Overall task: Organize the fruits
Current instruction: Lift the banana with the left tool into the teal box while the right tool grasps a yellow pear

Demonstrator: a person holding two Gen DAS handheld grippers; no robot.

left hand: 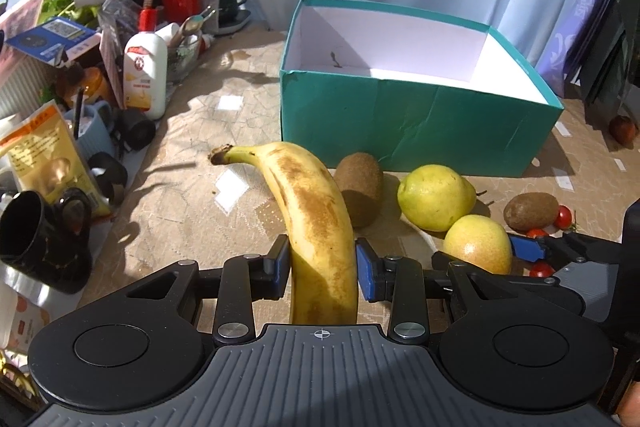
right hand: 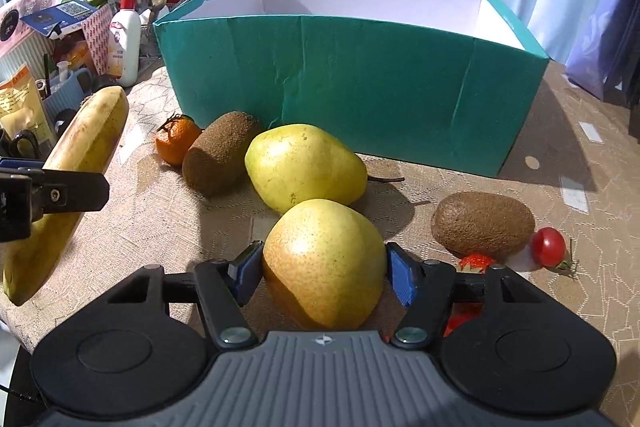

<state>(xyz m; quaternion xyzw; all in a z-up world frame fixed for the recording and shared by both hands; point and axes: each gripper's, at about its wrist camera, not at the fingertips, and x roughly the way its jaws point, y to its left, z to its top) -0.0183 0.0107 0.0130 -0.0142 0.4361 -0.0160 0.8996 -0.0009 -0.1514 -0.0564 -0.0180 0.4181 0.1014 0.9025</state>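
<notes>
Nearest me, my right gripper (right hand: pixel 324 269) clasps the near pear (right hand: pixel 324 263), left gripper (left hand: pixel 322 269) clamps the banana (left hand: pixel 316 223) — I'd lift both level, clearing the teal box (right hand: pixel 360 87) wall before releasing.

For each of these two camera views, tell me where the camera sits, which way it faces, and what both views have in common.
Left wrist: on the left hand-held gripper, angled down toward the open teal cardboard box; its blue pads grip the spotted yellow banana.
Right wrist: on the right hand-held gripper, angled down at the same box; its blue pads flank the nearer yellow-green pear, and the left gripper's black finger shows at left.
Shared: box, banana, both pears, both brown kiwis.
</notes>
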